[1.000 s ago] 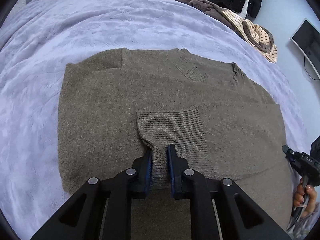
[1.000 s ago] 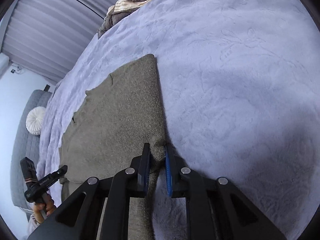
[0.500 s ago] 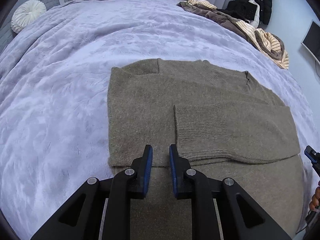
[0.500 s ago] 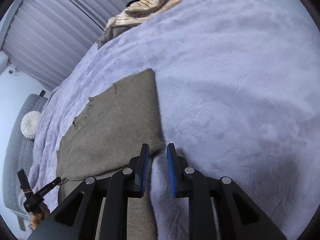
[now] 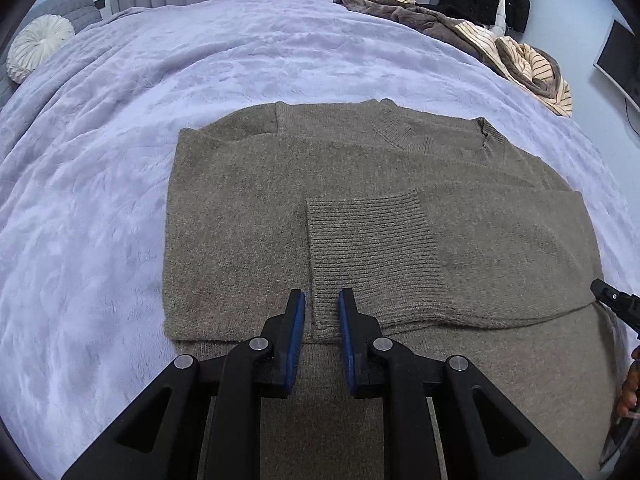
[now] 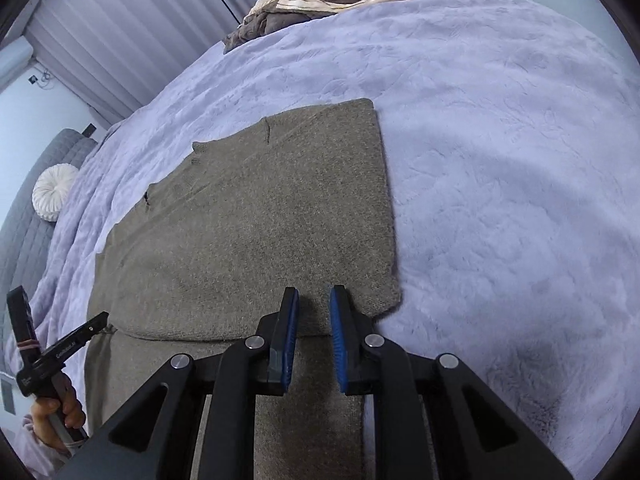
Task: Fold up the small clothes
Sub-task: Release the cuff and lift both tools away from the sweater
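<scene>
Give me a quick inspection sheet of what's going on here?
Surface: lilac blanket covering a bed.
Job's things: brown sweater lying flat, sleeve cuff folded across its body.
Clutter: pile of clothes at the far edge.
Grippers: left gripper open over the cuff; right gripper open over the sweater's side edge; neither holds cloth.
Cables: one thin cable below the screen.
Surroundings: curtains, round white cushion.
</scene>
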Available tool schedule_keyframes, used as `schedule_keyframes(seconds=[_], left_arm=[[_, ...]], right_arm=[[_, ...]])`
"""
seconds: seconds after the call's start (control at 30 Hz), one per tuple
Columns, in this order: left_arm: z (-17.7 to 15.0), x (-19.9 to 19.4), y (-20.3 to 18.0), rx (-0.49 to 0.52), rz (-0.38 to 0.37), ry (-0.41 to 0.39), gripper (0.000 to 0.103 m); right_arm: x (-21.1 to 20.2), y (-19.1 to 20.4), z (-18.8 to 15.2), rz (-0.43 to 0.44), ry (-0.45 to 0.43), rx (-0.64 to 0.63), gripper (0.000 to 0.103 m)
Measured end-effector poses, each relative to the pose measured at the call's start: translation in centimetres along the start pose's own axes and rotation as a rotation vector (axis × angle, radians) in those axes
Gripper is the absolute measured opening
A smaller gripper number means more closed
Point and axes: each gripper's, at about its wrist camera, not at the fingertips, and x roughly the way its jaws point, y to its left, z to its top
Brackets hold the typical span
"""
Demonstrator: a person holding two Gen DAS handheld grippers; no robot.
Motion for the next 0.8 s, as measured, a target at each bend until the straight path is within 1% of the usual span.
schedule_keyframes(seconds=[0.13, 0.2, 0.33, 0.47, 0.57, 0.63, 0.67, 0.7, 0.77, 0.8], left_arm=[[-0.2, -0.4, 0.0, -0.007, 0.005, -0.009, 0.019], [-0.3, -0.7, -0.1, -0.002, 0.011, -0.009, 0.019], [-0.4, -1.3, -0.2, 0.013, 0.025, -0.004, 0.019], [-0.8, -1.5, 0.0, -0.003, 0.026, 0.007, 0.019], [-1.3, -1.8, 0.1, -0.014, 0.043, 0.026, 0.019], [-1.9, -2.1, 0.3, -0.014, 0.053, 0.036, 0.019], [-2.1, -2.4, 0.3, -0.012, 0.056, 0.041, 0.019], [-2.5, -2.7, 0.4, -0.009, 0.060, 0.042, 0.019], [-3.4, -3.5, 0.6, -0.002, 0.070, 0.030, 0.019], [-3.9, -4.0, 0.7, -0.001, 0.077, 0.024, 0.020]], right_arm=[[-0.3, 0.2, -0.2, -0.018, -0.003, 0.009, 0.016], [-0.7, 0.5, -0.2, -0.025, -0.009, 0.009, 0.019], [-1.5, 0.8, -0.2, -0.030, -0.005, 0.011, 0.020], [-2.1, 0.5, -0.6, -0.032, 0.003, 0.038, 0.020], [-2.9, 0.6, -0.9, -0.035, 0.000, 0.040, 0.020], [-3.5, 0.9, -1.3, -0.027, -0.003, 0.039, 0.023], [-4.0, 1.0, -1.5, -0.020, -0.005, 0.038, 0.027], [-4.4, 1.2, -1.7, -0.013, -0.007, 0.036, 0.034], [-5.3, 1.6, -2.2, 0.007, -0.014, 0.031, 0.042], [-5.7, 1.8, -2.5, 0.018, -0.015, 0.027, 0.043]])
